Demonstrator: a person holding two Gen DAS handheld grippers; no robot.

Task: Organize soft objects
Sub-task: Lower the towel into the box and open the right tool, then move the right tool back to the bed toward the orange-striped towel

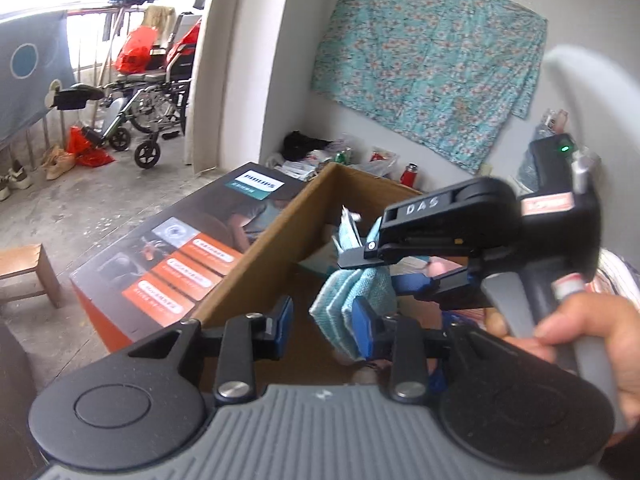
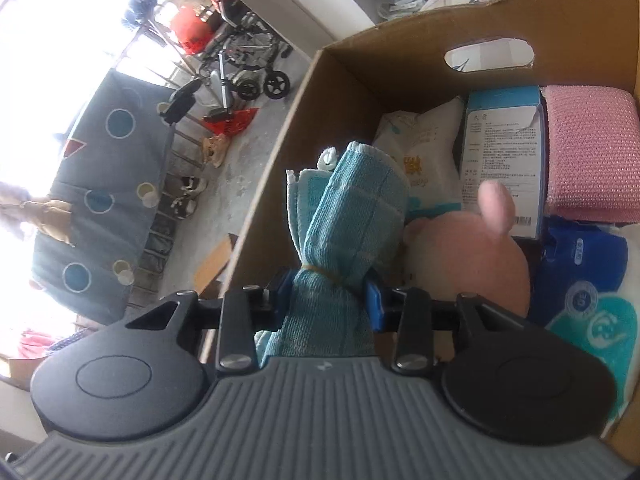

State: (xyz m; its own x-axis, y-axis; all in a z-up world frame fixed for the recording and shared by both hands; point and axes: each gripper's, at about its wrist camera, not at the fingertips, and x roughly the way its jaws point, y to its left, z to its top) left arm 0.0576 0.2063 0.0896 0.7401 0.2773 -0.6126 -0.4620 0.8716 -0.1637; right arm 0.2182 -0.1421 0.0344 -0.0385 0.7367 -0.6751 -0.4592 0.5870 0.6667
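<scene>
The right gripper (image 2: 329,300) is clamped on a rolled light-blue towel (image 2: 352,216), its two blue pads pressing the roll from either side just where a thin rubber band cinches it. The longer part of the towel stands forward past the fingertips, with a white hanging loop at its far end, and a shorter part bunches back toward the gripper body. The towel hangs above the open cardboard box (image 2: 280,128), near its left wall, not touching the contents below. In the box lie a pink plush toy (image 2: 480,264) just right of the towel, a white pouch (image 2: 424,148), a blue-and-white carton (image 2: 504,152), a pink knitted cloth (image 2: 588,152) and a blue pack of tissue (image 2: 584,264). In the left wrist view, the left gripper (image 1: 323,322) has its jaws spread apart and holds nothing; the towel (image 1: 352,300) hangs just beyond its right pad, gripped from the right by the right gripper (image 1: 360,260). A printed appliance box (image 1: 172,264) stands against the cardboard box's (image 1: 280,240) outer left wall.
</scene>
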